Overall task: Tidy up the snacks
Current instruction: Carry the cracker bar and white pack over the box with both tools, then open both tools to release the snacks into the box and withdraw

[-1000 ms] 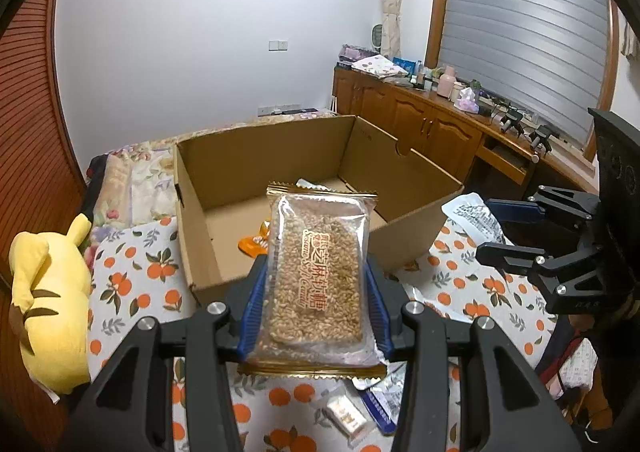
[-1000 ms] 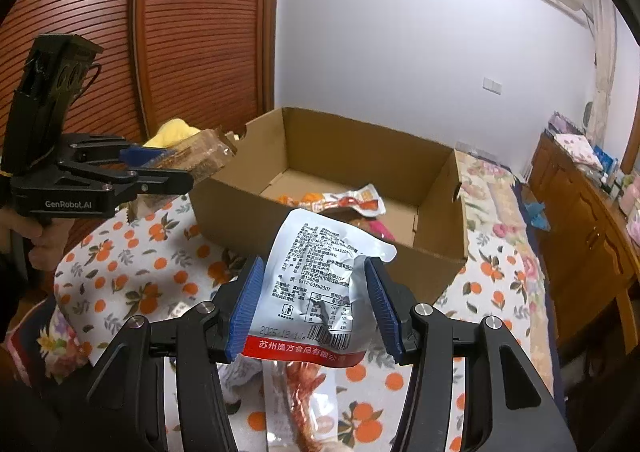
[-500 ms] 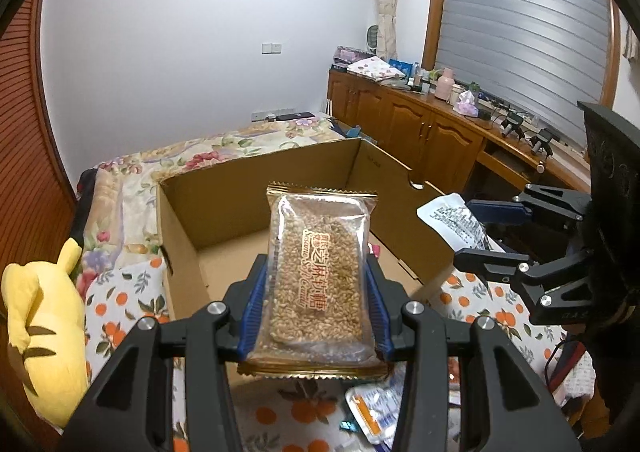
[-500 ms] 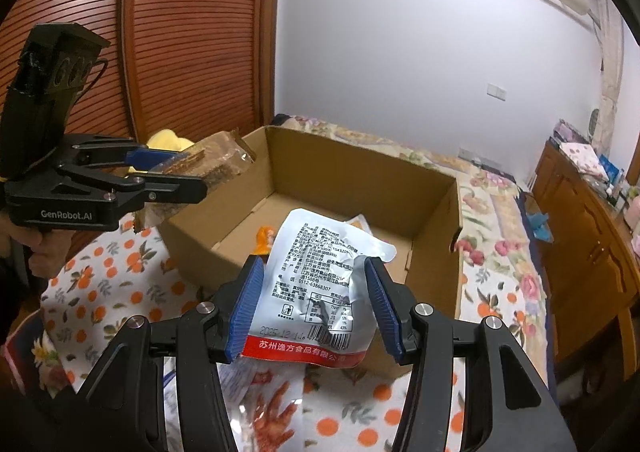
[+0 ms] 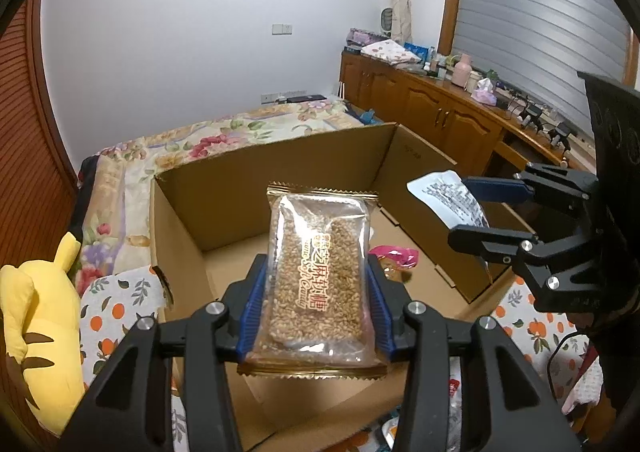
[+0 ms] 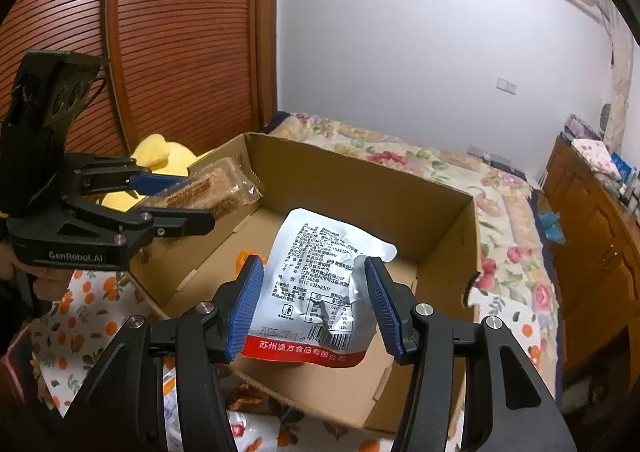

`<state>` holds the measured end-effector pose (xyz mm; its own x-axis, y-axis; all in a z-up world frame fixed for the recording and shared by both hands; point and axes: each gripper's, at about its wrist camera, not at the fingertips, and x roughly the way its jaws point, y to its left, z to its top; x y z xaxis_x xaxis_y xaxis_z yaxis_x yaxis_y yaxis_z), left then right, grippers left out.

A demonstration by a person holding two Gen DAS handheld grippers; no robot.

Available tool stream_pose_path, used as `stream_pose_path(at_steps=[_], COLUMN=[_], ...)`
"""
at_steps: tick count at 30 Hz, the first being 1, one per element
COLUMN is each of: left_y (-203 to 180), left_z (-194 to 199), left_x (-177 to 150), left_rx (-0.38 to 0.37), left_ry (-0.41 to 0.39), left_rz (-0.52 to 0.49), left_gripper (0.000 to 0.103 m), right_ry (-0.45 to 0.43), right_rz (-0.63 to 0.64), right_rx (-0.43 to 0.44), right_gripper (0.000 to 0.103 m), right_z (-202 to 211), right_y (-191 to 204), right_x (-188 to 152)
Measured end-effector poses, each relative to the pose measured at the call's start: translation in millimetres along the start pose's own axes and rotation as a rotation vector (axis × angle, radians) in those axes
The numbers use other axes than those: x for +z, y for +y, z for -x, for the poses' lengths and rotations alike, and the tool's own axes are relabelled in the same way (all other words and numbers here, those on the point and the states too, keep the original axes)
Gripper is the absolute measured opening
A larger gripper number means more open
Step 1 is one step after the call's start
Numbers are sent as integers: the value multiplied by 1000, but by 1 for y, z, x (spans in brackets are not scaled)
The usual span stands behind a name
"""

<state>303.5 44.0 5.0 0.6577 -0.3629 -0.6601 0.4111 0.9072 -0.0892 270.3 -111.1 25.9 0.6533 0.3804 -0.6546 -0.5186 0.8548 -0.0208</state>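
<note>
My left gripper (image 5: 316,304) is shut on a clear sesame candy pack (image 5: 320,272) with gold edges and holds it over the open cardboard box (image 5: 224,187). My right gripper (image 6: 314,304) is shut on a silver snack pouch (image 6: 320,284) with a red bottom band, also over the box (image 6: 448,236). In the right wrist view the left gripper (image 6: 176,207) with its candy pack (image 6: 216,191) hangs over the box's left wall. In the left wrist view the right gripper (image 5: 472,211) and its pouch (image 5: 448,195) hang over the right wall. A pink wrapper (image 5: 394,256) lies inside the box.
The box stands on a bed with an orange-print sheet (image 5: 116,312). A yellow plush toy (image 5: 36,332) lies left of the box. More snack packs (image 6: 180,404) lie on the sheet in front of the box. Wooden cabinets (image 5: 432,111) line the right wall.
Both grippers have moved forward with their packs, from in front of the box to over its inside. Both grips are unchanged.
</note>
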Motion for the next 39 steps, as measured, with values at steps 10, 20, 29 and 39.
stream_pose_path(at_steps=[10, 20, 29, 39], left_y=[-4, -4, -2, -15], left_z=[-18, -16, -2, 36], left_x=[-1, -2, -7, -18], left_rx=[8, 16, 22, 41], left_ry=[60, 52, 21, -25], left_rz=[-25, -31, -23, -17], left_gripper=[48, 48, 56, 59], right_ry=[69, 128, 126, 37], right_rz=[-18, -36, -51, -75], right_rx=[28, 52, 27, 14], right_gripper=[54, 55, 62, 63], right_z=[-36, -51, -49, 3], right_y=[-5, -10, -8, -2], right_x=[1, -4, -7, -6])
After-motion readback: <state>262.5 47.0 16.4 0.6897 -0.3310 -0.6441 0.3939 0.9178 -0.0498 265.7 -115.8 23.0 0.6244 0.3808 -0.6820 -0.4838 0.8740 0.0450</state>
